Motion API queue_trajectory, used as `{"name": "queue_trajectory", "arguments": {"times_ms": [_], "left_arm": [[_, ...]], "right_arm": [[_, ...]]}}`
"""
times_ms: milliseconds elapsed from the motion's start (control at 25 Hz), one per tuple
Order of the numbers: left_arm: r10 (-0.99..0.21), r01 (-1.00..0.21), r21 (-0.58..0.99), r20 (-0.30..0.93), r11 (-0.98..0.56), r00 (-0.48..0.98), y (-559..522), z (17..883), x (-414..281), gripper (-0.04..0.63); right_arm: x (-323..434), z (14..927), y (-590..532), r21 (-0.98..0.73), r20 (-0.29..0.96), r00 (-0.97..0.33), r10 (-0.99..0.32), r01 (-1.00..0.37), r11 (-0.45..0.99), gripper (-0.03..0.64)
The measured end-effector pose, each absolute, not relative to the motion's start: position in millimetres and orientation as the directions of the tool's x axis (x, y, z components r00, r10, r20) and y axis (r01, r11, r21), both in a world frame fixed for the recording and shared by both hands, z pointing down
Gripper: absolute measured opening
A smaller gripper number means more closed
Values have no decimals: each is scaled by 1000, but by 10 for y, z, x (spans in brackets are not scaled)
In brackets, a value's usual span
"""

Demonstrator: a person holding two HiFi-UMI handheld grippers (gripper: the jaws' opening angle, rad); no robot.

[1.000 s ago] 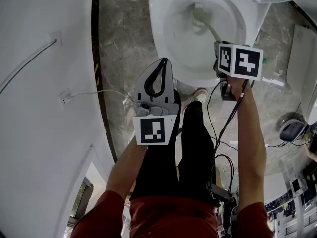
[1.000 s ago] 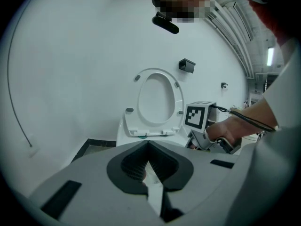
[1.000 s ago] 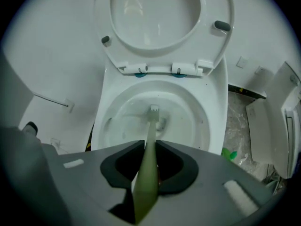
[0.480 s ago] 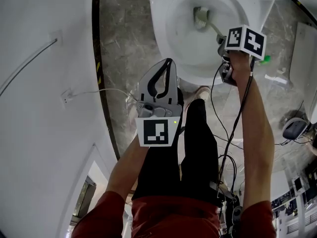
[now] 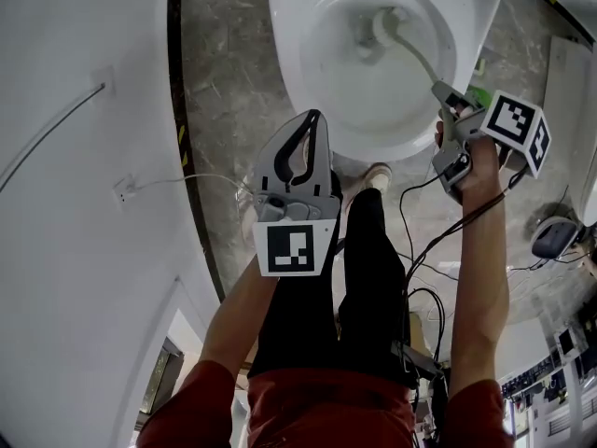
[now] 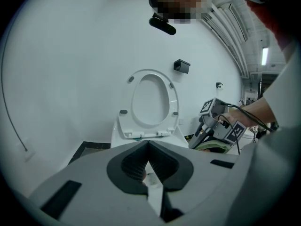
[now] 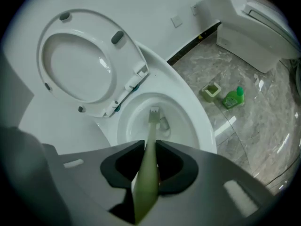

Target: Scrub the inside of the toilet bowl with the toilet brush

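The right gripper (image 7: 149,146) squeezes the toilet brush (image 7: 152,126) so it reaches inside the toilet bowl (image 5: 287,59); the left gripper (image 6: 148,146) hangs beside the bowl, closed and empty.

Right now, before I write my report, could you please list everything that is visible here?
toilet bowl: one, white, on the grey floor
seat and lid: one, white, raised
toilet brush: one, pale green, head inside the bowl
bottle: one, green, on the floor right of the toilet
square pot: one, pale green, beside the bottle
left gripper: one, grey, shut, empty
right gripper: one, grey, shut on the toilet brush handle
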State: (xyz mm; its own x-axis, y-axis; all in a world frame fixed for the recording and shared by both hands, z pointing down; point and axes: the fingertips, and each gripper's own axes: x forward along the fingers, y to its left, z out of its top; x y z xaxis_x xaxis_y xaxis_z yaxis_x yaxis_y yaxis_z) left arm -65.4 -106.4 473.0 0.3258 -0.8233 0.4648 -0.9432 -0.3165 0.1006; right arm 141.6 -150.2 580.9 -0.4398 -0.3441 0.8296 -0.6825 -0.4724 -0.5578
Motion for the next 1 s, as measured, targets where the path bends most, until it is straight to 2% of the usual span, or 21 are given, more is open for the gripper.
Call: {"name": "queue_trajectory", "arguments": {"times_ms": [240, 400, 600, 840, 1000], "left_arm": [[-816, -938, 102, 466, -333, 340, -1023, 4736, -601, 6], [-807, -933, 93, 476, -349, 349, -986, 4747, -597, 6], [-805, -935, 96, 485, -341, 343, -953, 4761, -630, 6], [-830, -936, 86, 441, -340, 342, -939, 4515, -471, 6], [-819, -931, 90, 450, -354, 355, -1001, 4671, -452, 6]], "right_arm": [[1420, 6387, -1485, -543, 828, -479, -291, -552, -633, 89], [1316, 6550, -1507, -538, 824, -486, -290, -510, -671, 89], [1334, 6309, -1422, -589, 789, -488, -372, -432, -683, 89], [1789, 5543, -1117, -663, 734, -462, -497, -330, -672, 89], [1949, 5546, -1046, -684, 715, -436, -546, -275, -676, 89]]}}
